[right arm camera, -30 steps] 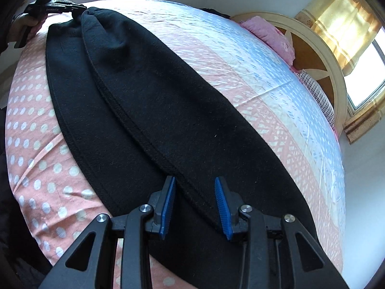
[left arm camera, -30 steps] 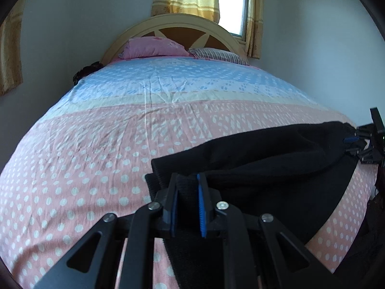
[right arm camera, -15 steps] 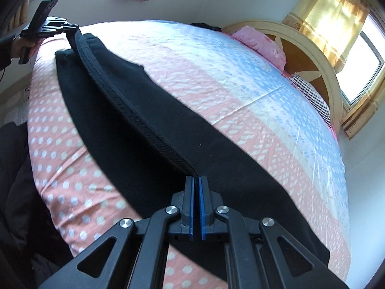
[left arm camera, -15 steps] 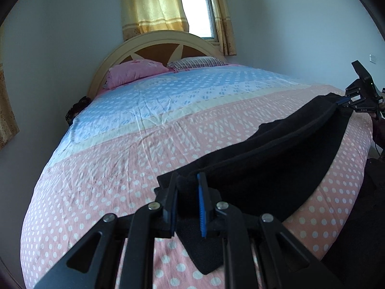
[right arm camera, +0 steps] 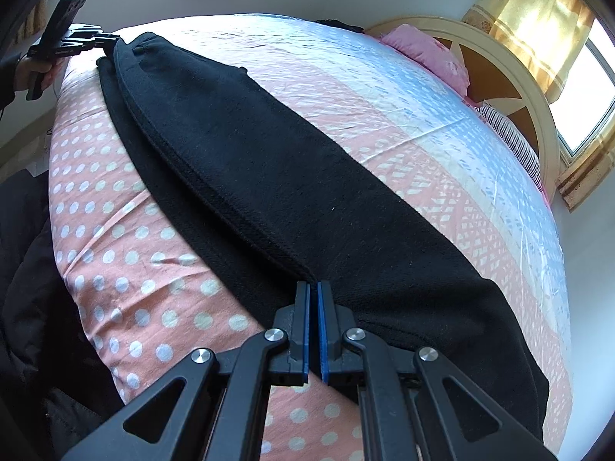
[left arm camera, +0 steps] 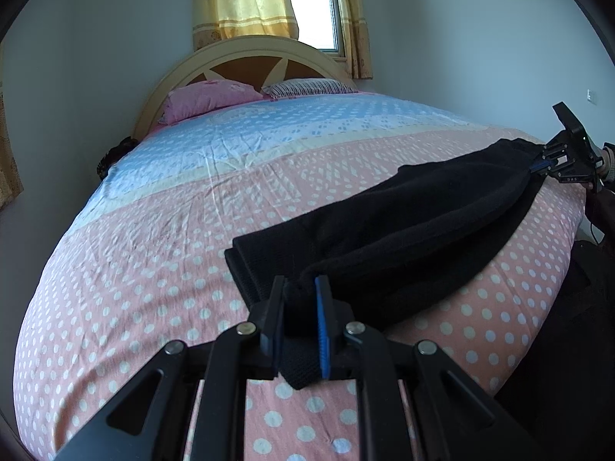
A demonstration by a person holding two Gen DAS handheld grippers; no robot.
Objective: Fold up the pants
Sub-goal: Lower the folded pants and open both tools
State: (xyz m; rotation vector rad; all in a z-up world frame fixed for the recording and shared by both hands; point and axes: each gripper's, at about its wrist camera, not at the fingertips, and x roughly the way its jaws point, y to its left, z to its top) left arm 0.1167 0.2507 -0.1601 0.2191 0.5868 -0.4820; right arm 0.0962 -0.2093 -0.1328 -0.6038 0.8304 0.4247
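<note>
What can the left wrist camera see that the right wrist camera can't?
Only the left wrist view shows the left gripper up close, shut on one end of the black pants, and a white wall switch. Only the right wrist view shows the right gripper up close, shut on the other end, and the pants' long ribbed seam. Both show the spotted bed sheet, the pink pillow, the striped pillow, the headboard, the yellow curtains, and the pants held between the two grippers.
</note>
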